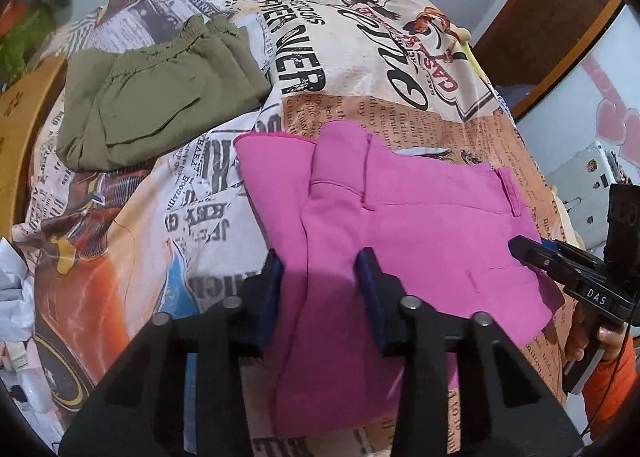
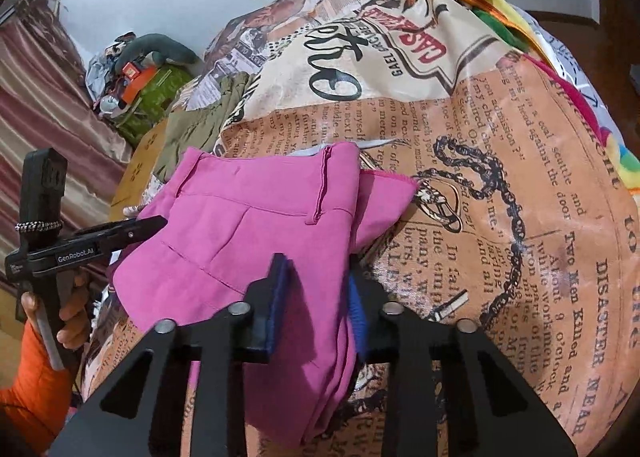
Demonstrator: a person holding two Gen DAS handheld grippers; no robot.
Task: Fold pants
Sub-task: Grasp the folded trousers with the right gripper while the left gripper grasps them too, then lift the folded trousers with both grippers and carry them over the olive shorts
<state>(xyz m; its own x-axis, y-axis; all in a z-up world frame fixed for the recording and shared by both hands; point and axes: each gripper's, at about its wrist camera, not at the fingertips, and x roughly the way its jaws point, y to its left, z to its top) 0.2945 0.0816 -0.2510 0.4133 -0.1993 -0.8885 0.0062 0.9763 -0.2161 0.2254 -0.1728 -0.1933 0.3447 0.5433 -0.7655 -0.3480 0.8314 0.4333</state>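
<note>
Pink pants point(image 1: 420, 217) lie folded on a newspaper-print bedspread point(image 1: 360, 37). In the left wrist view my left gripper point(image 1: 320, 281) has its blue pads closed on the near left part of the pants, with pink cloth bunched between them. My right gripper point(image 1: 520, 247) comes in from the right, its tip at the pants' right edge. In the right wrist view the pink pants point(image 2: 248, 233) run between the pads of my right gripper point(image 2: 316, 285), which pinch a folded edge. My left gripper point(image 2: 152, 223) shows at the left, its tips on the pants' far side.
Olive green pants point(image 1: 160, 97) lie folded at the back left of the bedspread point(image 2: 520, 217). A wooden bed edge point(image 1: 24, 117) runs along the left. Clutter point(image 2: 136, 81) is piled beyond it. A hand in an orange sleeve point(image 2: 68, 317) holds the left gripper.
</note>
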